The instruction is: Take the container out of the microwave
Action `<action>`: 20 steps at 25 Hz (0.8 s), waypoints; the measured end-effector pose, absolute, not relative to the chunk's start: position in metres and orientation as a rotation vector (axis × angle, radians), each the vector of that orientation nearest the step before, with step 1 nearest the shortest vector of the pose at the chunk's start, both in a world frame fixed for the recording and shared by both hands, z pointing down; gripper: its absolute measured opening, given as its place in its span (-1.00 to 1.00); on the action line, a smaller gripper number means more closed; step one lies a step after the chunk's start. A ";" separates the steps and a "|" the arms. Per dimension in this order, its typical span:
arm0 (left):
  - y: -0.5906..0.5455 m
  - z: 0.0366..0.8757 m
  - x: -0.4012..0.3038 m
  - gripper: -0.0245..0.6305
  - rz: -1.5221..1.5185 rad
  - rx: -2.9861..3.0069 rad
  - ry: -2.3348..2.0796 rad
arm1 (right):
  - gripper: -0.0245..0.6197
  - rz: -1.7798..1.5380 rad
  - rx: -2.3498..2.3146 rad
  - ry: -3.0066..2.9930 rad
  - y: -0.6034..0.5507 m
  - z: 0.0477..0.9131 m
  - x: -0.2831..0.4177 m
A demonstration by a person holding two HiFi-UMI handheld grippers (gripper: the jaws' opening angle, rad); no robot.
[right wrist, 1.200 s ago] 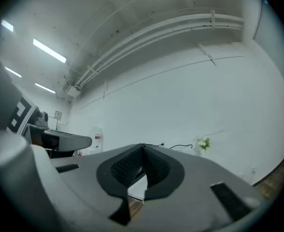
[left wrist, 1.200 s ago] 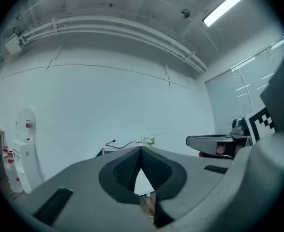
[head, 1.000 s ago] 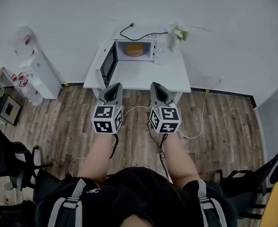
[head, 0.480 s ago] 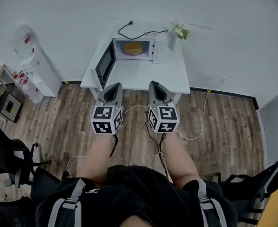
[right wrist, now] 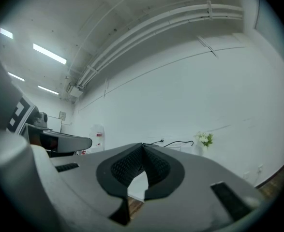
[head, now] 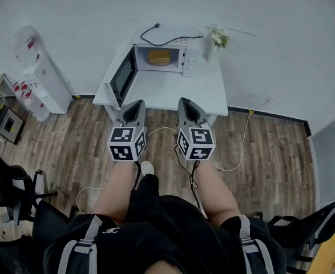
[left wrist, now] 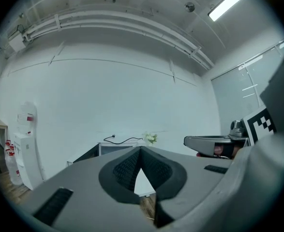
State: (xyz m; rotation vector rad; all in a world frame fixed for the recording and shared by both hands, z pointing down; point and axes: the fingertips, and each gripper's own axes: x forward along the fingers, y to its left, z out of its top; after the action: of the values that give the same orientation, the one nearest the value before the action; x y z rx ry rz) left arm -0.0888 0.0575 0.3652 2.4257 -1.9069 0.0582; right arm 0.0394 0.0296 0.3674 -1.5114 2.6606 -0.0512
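An orange container (head: 159, 56) sits inside the white microwave (head: 181, 57), whose door (head: 123, 77) stands open to the left. The microwave is at the back of a white table (head: 173, 90). My left gripper (head: 135, 104) and right gripper (head: 186, 101) are held side by side over the wooden floor, just short of the table's front edge. Both are shut with nothing between the pads. In the left gripper view the left gripper (left wrist: 141, 149) points at the microwave (left wrist: 113, 148). In the right gripper view the right gripper (right wrist: 142, 145) hides most of the table.
A vase of white flowers (head: 216, 40) stands to the right of the microwave, and a black cord (head: 167, 39) lies on its top. A water dispenser (head: 39, 73) is against the wall at left. Office chairs (head: 7, 187) stand at lower left; a cable (head: 235, 153) runs over the floor.
The table and microwave have shifted up and slightly left in the head view as the person steps toward them; a shoe now shows below. Both grippers stay shut, side by side.
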 end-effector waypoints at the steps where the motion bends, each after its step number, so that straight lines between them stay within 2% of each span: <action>1: 0.052 0.365 -0.090 -0.92 0.060 2.429 -1.909 | -0.91 -0.051 -1.513 2.662 0.024 0.369 0.038; 9: -0.015 0.381 -0.101 -0.92 0.076 2.453 -1.886 | -0.91 0.019 -1.567 2.648 -0.034 0.381 0.028; 20: -0.181 0.383 -0.124 -0.92 0.078 2.495 -1.798 | -0.91 -0.030 -1.599 2.662 -0.192 0.390 -0.010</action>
State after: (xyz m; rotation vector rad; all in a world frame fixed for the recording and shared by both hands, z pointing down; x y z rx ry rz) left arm -0.1235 -0.1805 0.3832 2.4951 -1.7979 0.0777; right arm -0.0097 -0.1916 0.3895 -1.5986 2.6624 -0.0302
